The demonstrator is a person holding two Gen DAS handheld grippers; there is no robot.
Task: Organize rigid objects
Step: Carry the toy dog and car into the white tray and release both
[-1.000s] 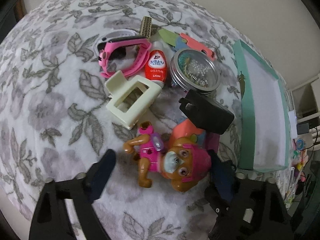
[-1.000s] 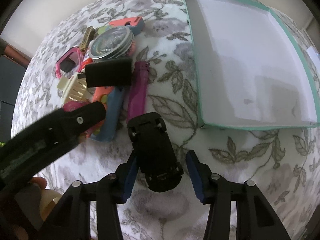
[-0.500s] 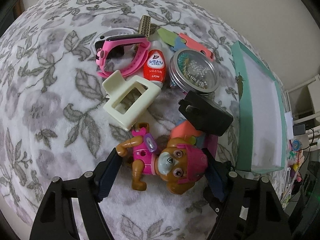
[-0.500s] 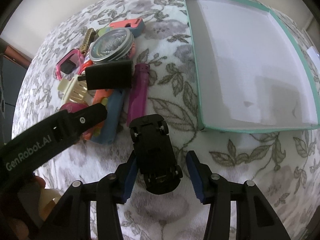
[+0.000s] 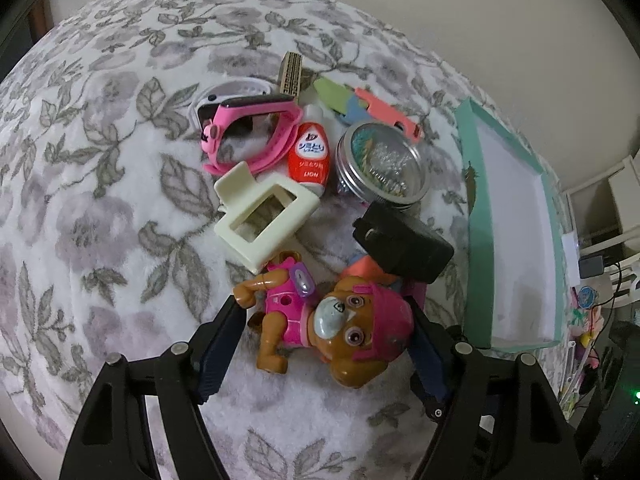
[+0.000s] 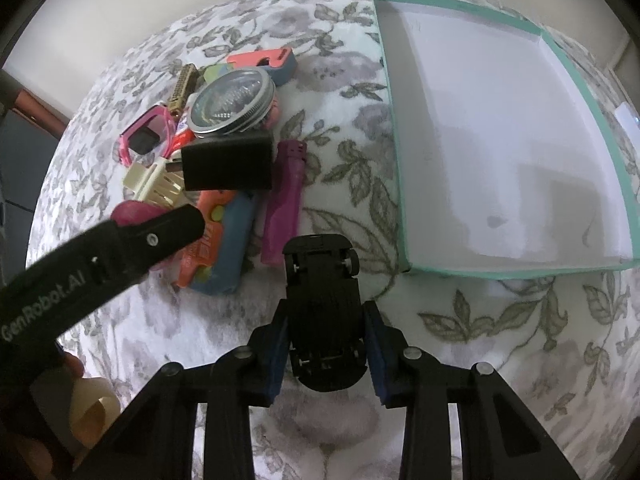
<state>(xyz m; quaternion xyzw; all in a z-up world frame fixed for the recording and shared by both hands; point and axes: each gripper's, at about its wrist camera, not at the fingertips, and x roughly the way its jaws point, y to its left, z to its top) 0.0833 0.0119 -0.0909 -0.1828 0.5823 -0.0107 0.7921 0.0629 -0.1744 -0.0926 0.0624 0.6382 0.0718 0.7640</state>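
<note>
Grip advice: with right tool [image 6: 326, 344] closing on upturned black plastic toy car [image 6: 324, 312] beside mint-rimmed white cardboard box [image 6: 520, 268], and spread left tool [image 5: 320, 344] straddling pink-suited brown plastic pup figure [image 5: 332, 320], squeeze evenly, lift straight.

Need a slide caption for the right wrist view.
Right tongs closing on an upside-down black toy car beside the empty teal tray.
</note>
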